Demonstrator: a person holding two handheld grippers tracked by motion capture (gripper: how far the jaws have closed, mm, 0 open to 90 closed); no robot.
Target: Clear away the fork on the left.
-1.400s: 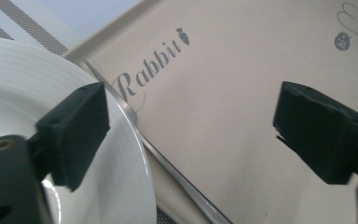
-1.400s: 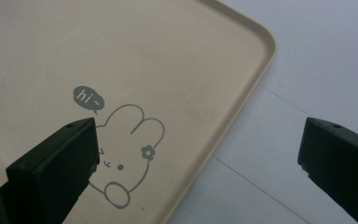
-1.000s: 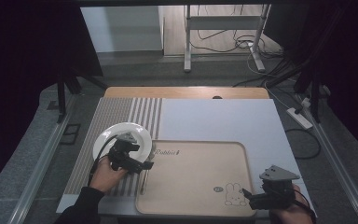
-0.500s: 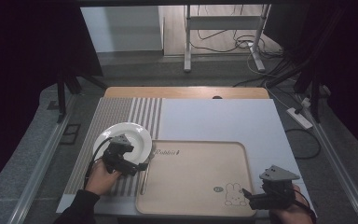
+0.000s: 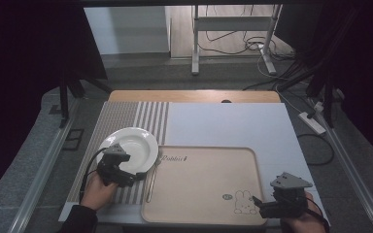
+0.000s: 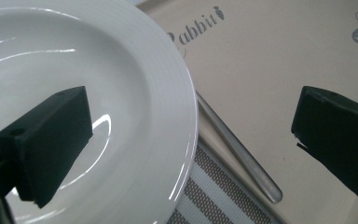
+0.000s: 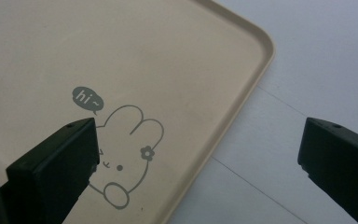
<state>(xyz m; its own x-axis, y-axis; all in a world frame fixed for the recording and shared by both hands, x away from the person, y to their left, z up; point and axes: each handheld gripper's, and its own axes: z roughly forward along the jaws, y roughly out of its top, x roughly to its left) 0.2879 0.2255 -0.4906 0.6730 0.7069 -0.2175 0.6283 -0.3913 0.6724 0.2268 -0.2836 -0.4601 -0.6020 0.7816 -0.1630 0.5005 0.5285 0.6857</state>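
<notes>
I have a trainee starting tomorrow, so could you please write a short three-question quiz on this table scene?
1. True or false: the left gripper is shut on the white plate.
2. Which thing lies between the plate and the beige tray? A) a slim metal utensil B) a cup C) a sponge
3. Fill in: the right gripper hovers, jaws apart, over the tray's corner that bears a printed ____.

Key
1. False: its jaws stand wide apart, one over the plate and one over the tray.
2. A
3. rabbit
</notes>
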